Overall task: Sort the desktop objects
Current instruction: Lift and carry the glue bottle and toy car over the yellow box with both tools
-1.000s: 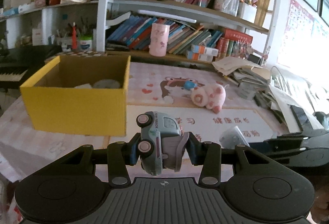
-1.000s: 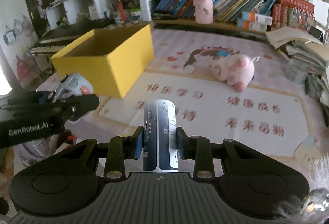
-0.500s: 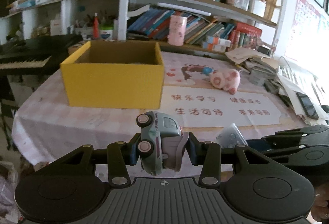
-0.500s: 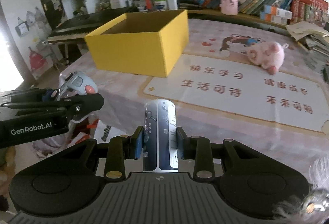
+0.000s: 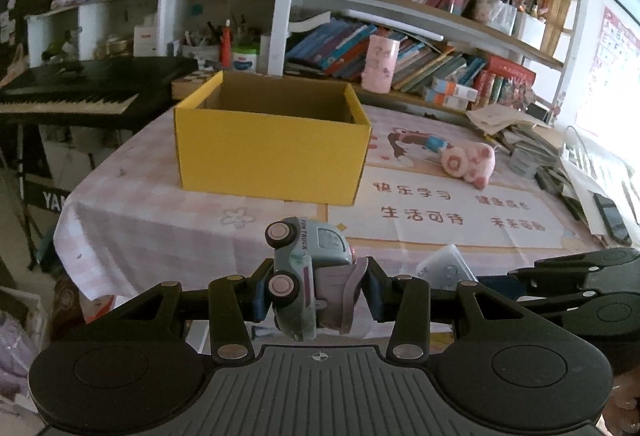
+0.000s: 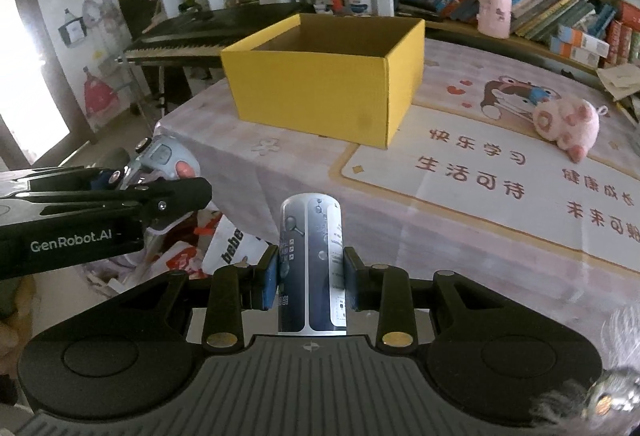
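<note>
left gripper [image 5: 316, 294] clamping toy car [image 5: 308, 276], yellow box [image 5: 272, 152] beyond

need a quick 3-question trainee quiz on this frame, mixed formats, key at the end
1. True or false: the left hand-held gripper is shut on the toy truck.
2. Multiple choice: what does the right hand-held gripper hold? A) the pink plush pig B) a dark printed can C) a book
3. Fill in: the pink plush pig lies on the table mat, outside the ______ box.

Key: 1 true; 2 B; 3 yellow
</note>
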The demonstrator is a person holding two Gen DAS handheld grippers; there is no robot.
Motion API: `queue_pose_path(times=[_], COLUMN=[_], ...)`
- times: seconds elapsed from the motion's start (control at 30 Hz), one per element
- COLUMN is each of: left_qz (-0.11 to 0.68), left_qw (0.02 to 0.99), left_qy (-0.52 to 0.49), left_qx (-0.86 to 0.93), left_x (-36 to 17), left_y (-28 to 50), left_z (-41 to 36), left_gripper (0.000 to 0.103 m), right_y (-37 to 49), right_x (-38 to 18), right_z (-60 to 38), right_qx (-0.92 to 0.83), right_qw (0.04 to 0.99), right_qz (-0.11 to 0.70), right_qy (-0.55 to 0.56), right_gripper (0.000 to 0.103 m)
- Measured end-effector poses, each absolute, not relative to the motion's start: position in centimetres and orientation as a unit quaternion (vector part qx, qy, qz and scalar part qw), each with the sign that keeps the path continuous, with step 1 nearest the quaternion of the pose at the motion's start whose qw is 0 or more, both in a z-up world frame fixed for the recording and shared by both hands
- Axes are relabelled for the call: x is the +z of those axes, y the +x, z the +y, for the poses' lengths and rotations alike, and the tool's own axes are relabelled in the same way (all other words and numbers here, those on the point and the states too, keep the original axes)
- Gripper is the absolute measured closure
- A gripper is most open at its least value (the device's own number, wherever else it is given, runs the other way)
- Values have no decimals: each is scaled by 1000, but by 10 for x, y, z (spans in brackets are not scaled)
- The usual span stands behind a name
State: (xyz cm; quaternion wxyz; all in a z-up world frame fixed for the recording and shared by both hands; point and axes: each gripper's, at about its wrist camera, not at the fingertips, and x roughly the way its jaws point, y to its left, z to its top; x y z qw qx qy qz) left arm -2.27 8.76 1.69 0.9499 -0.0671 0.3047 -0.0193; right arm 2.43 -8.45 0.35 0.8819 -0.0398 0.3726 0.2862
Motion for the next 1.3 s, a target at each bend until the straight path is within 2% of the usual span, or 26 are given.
queue_pose_path(times=[0.83, 1.3], left_qz=[315, 291], left_qw=[945, 951], left_qy=[-83, -93], left_qx=[4, 42], left_x=[12, 19], left_y=[-17, 31], left_z=[112, 128], left_gripper=[59, 59], right_y=[41, 107], right_x=[0, 14], right_z=[-53, -35], right_qx=[311, 340], right_qw=[870, 868], right_qz=[378, 353], right_qy=[-57, -73], right_gripper=[73, 73])
